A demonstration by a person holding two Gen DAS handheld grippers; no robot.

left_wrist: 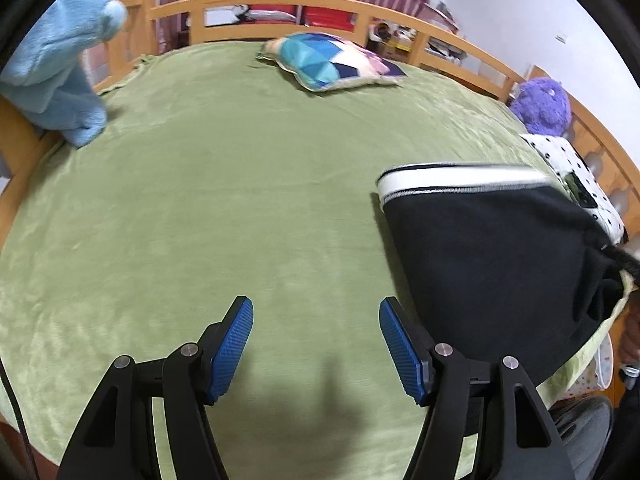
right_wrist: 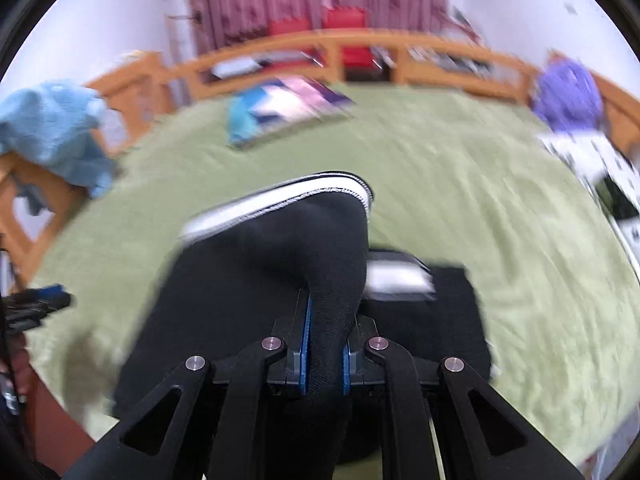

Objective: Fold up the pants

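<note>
Clearly pinched: right gripper (right_wrist: 325,354) clamped on a bunched fold of the black pants (right_wrist: 248,280), white waistband (right_wrist: 288,200) lifted and draped ahead of the jaws, remainder of the garment trailing on the green bed cover (right_wrist: 500,220). Left gripper (left_wrist: 316,344) gaping about halfway, nothing between the blue pads (left_wrist: 234,344), hovering over bare cover just beside the pants' left edge.

Likely trouble: thin single-point pinch, so a slip of the cloth if dragged fast; one-sided lift, so skewed or doubled fabric rather than a straight fold; waistband flopping back over itself; loose cover perhaps rucking up underneath if snagged.

Room to move: broad open cover to the left and ahead. Hemmed in further off: patterned pillow (left_wrist: 332,62) near the far wooden rail (left_wrist: 304,2), blue plush blanket (left_wrist: 60,64) over the left corner, purple soft toy (left_wrist: 542,106) and spotted cloth (left_wrist: 572,168) on the right, bed edge close at the near right
</note>
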